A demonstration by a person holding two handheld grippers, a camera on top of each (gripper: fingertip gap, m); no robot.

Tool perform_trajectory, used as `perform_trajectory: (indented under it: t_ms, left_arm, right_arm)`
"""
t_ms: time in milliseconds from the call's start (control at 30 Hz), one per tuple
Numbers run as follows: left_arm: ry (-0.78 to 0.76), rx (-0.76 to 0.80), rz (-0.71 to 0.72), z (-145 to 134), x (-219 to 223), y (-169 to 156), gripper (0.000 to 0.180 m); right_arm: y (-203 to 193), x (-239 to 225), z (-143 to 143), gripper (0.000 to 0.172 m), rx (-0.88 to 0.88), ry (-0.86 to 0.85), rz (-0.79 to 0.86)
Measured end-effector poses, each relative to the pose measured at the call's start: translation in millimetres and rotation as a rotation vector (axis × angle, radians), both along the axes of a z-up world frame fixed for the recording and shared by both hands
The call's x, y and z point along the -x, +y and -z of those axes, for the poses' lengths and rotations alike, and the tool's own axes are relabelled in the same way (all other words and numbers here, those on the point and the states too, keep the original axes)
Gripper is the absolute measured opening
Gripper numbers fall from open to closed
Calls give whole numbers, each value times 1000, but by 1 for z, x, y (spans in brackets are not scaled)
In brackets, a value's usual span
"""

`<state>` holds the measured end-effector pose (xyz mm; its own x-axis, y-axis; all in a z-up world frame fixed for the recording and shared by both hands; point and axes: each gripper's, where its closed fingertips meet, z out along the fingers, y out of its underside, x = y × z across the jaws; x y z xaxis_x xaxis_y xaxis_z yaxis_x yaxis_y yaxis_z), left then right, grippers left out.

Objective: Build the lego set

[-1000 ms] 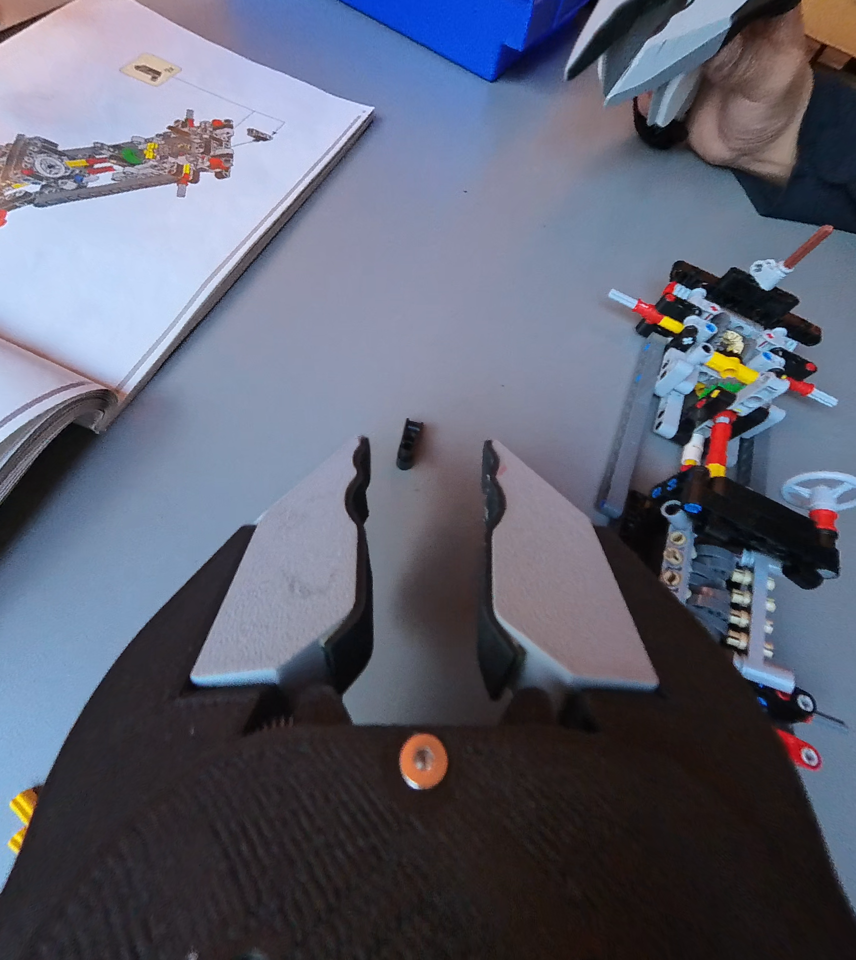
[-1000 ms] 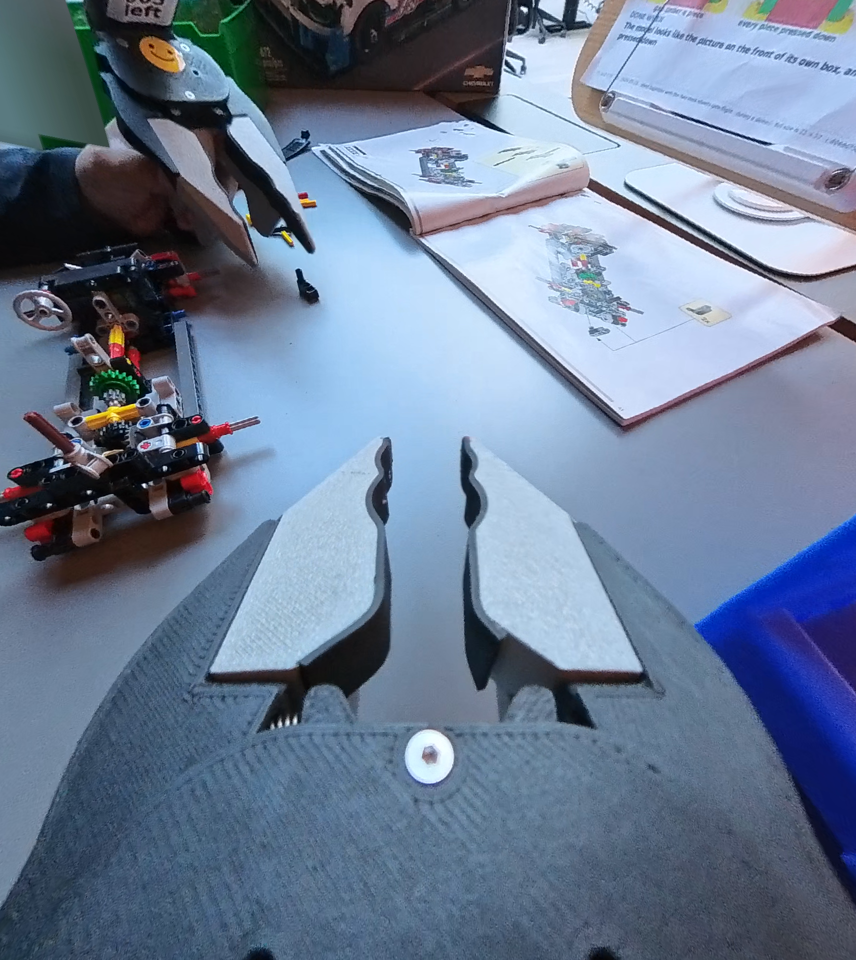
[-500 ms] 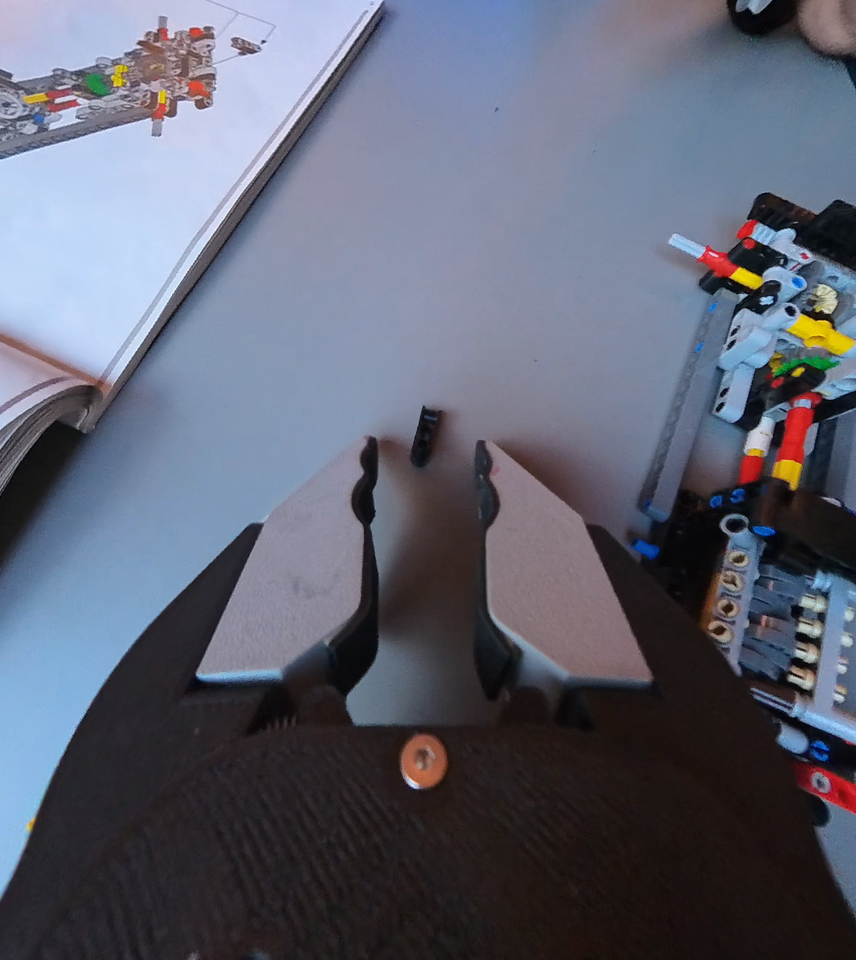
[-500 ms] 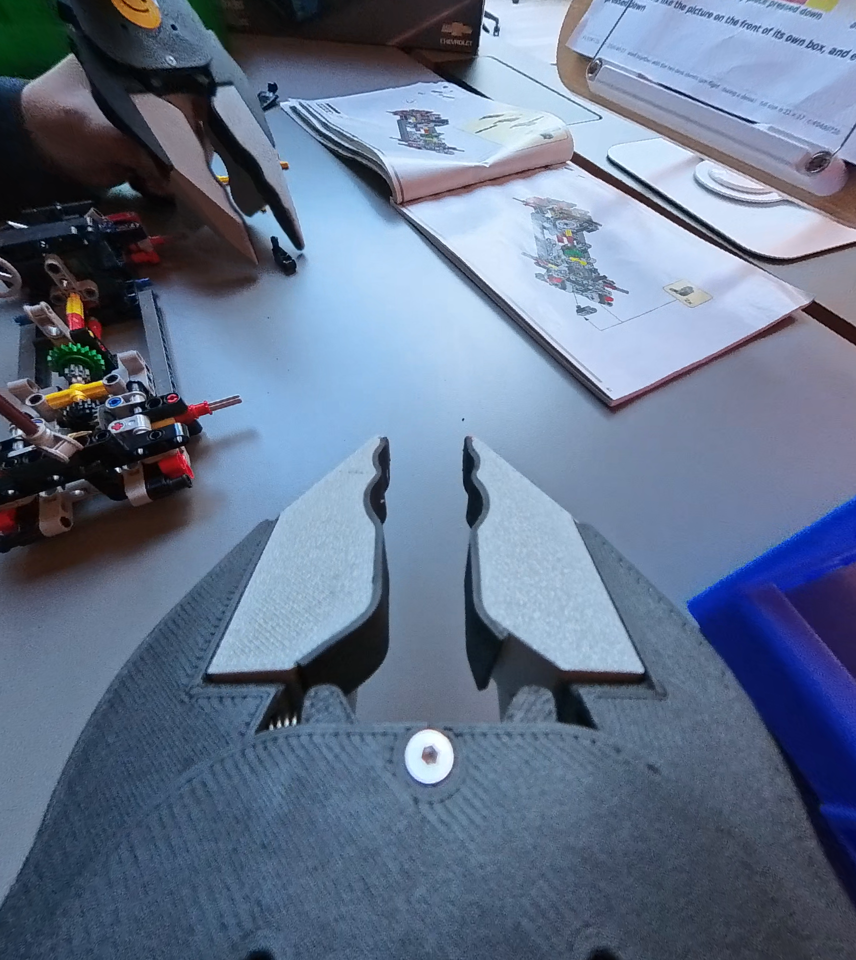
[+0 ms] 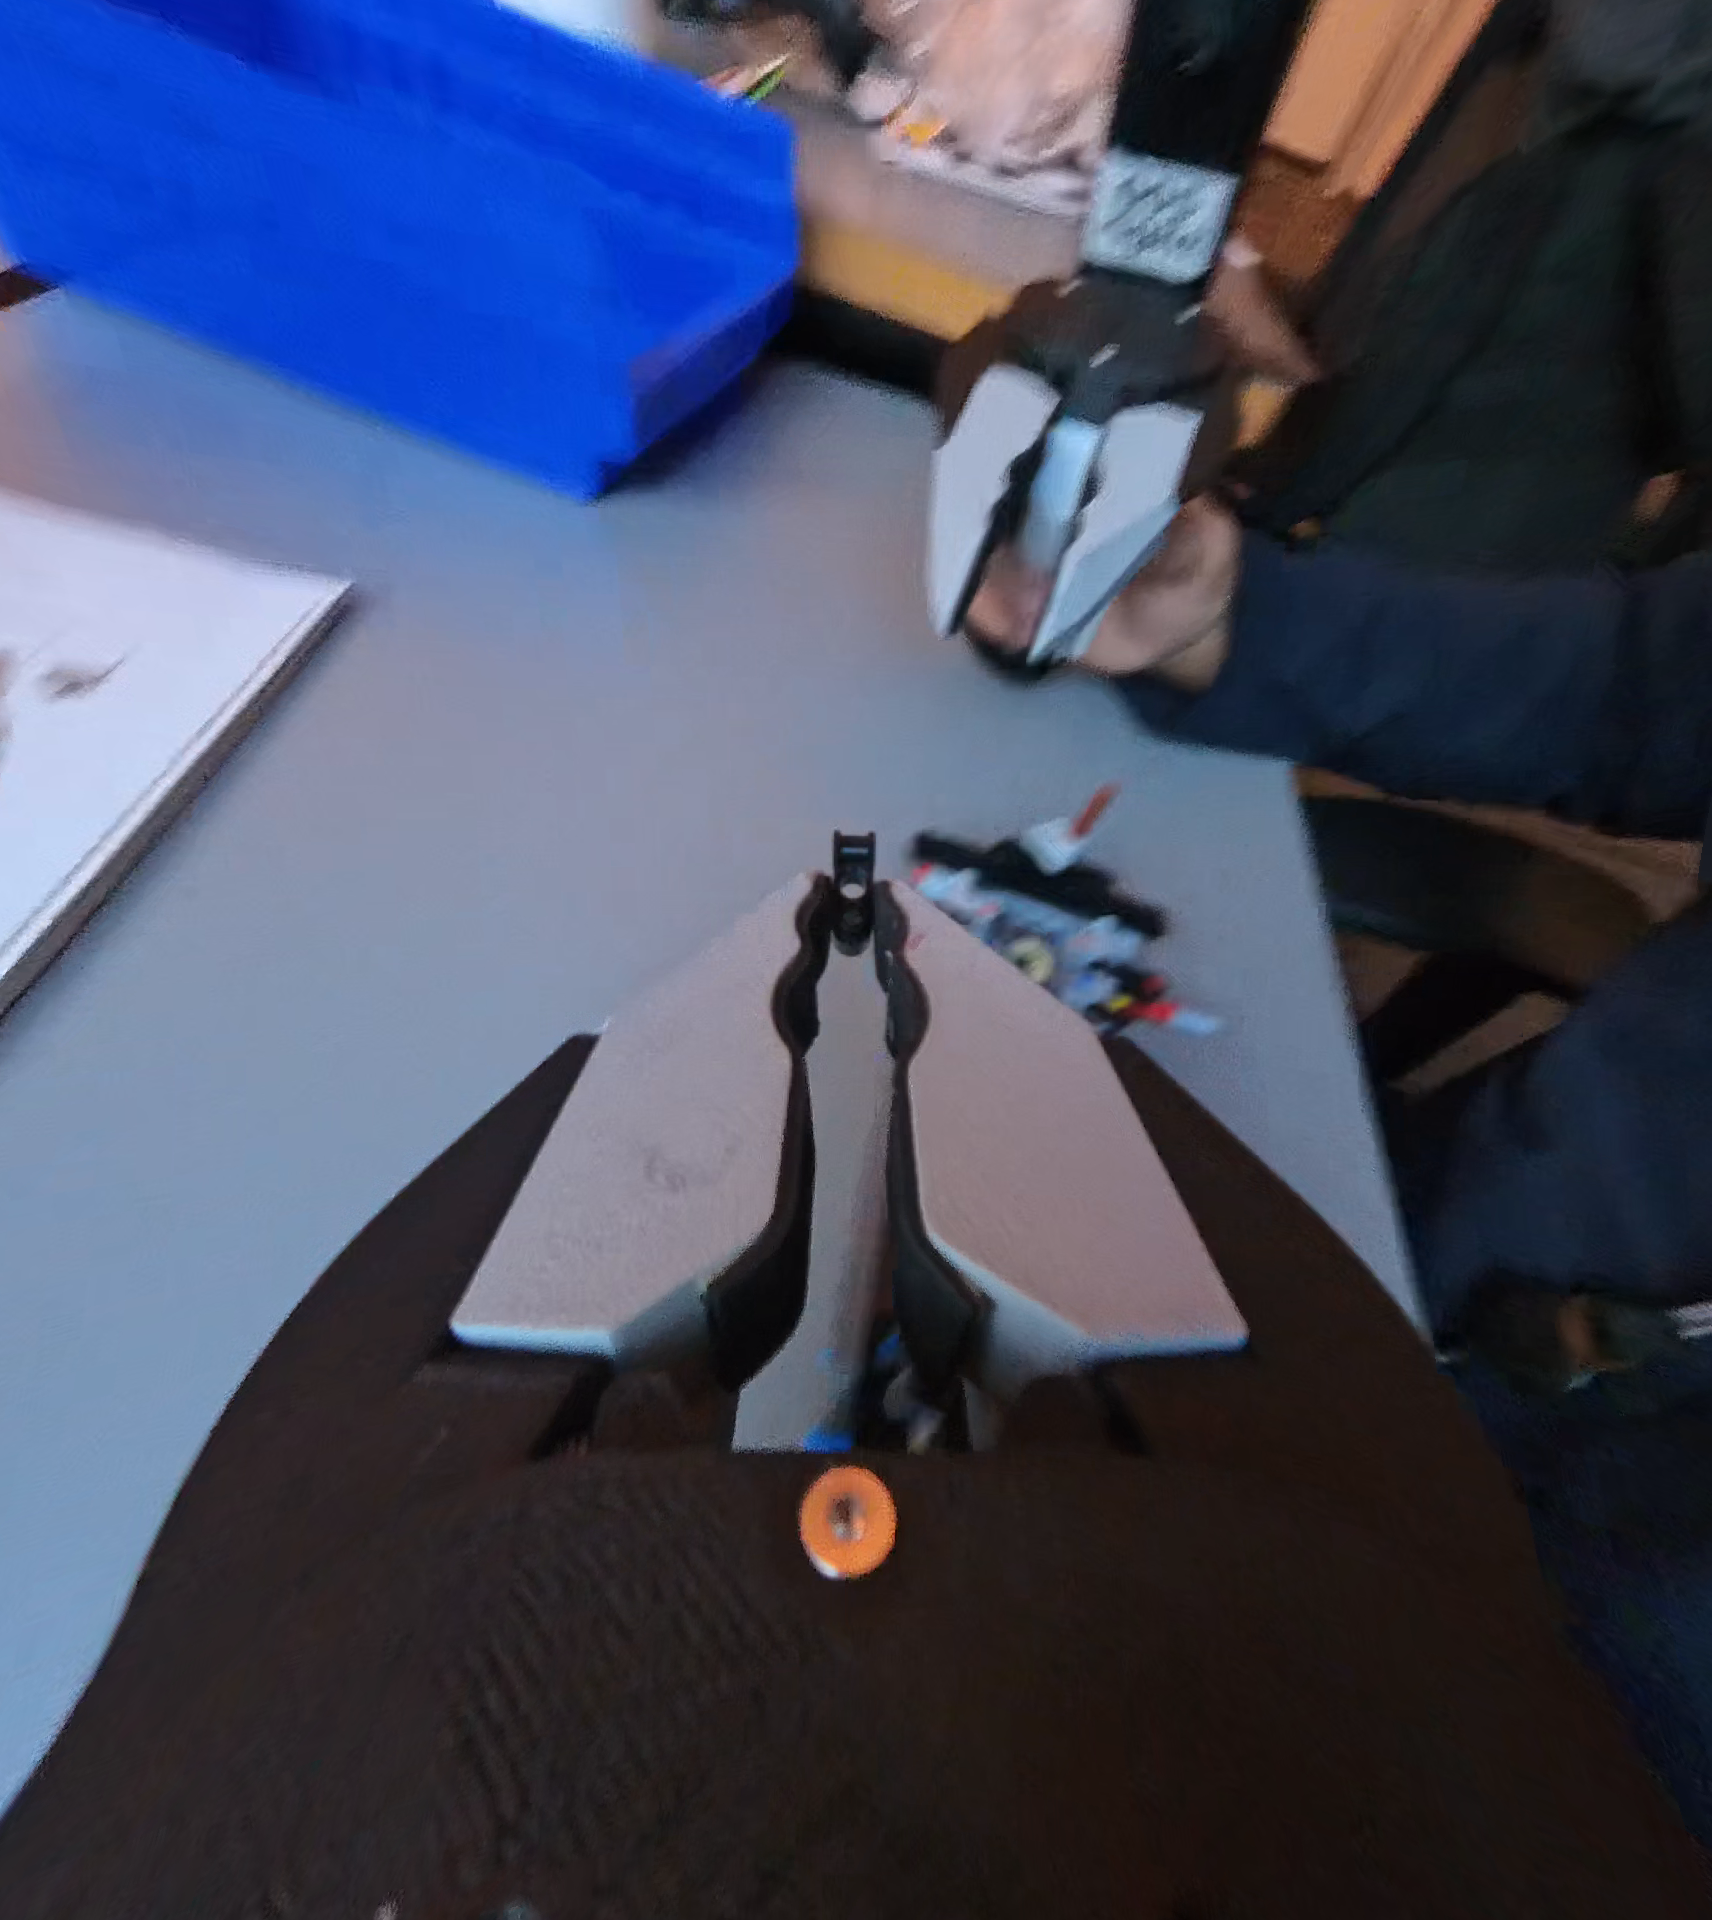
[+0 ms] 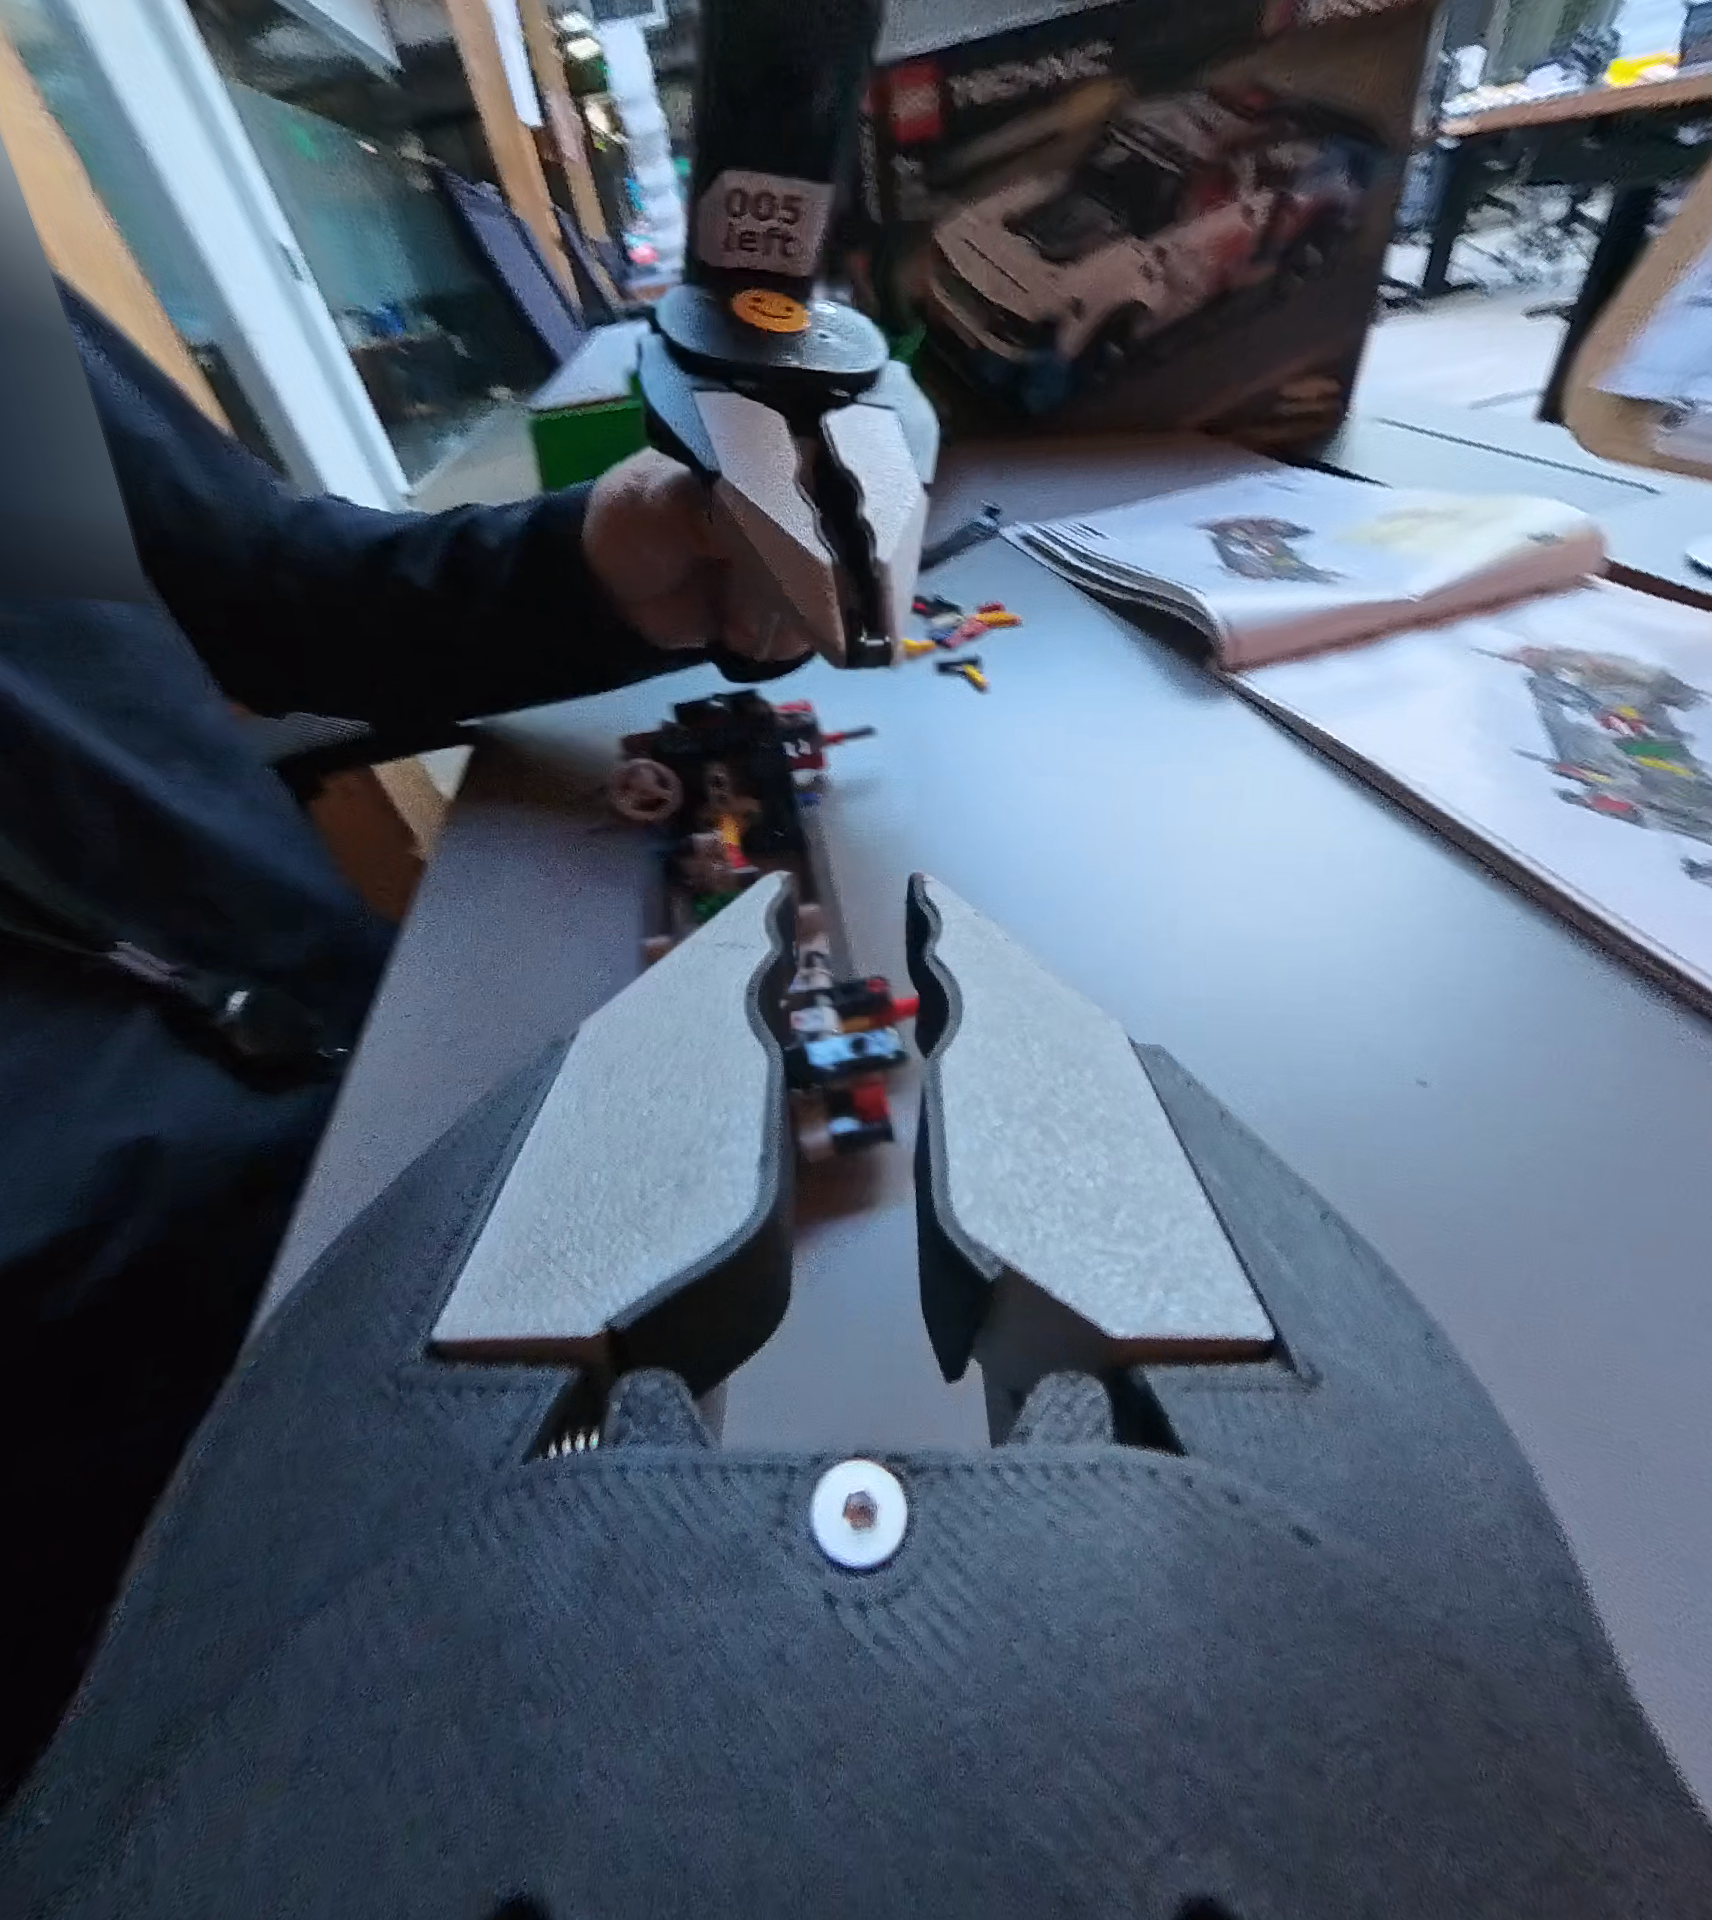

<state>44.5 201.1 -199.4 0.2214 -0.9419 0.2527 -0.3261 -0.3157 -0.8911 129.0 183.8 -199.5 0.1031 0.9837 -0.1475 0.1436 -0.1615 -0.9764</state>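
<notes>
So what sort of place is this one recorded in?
Probably a shared workshop or lab: a grey table with an open instruction booklet, a half-built brick model, and more desks behind.

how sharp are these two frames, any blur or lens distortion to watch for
Left wrist view: heavy motion blur over the blue bin, open manual and brick model; the small black piece pinched at the left gripper reads fairly crisp. Right wrist view: sharper on its own fingers, softer on the model and boxed set; wide-angle bending at the edges in both.
</notes>
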Motion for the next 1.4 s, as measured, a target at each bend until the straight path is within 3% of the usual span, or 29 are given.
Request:
perform_trajectory:
  t_ms: [100, 267, 467, 800, 900, 1067, 1400]
  left_arm:
    - [-16, -35, 110, -23, -35, -34, 5]
    - [-6, -126, 120, -41, -65, -51, 5]
    - [-27, -155, 77, -49, -83, -54, 5]
    - [-75, -60, 38, -55, -98, -42, 5]
    - [-53, -39, 52, -52, -109, -42, 5]
    - [-10, -28, 83, -42, -127, -47, 5]
    - [15, 13, 61, -26, -149, -49, 5]
  right_arm:
    - [-20, -1, -12, 16, -23, 46, -46]
    - [-27, -23, -30, 15, -56, 120, -18]
    - [-16, -48, -39, 15, -68, 128, 118]
    - [5, -100, -32, 15, 179, 241, 281]
    - [3, -103, -34, 15, 266, 295, 231]
    - [-2, -100, -39, 17, 230, 311, 215]
    - [-33, -69, -40, 20, 176, 264, 19]
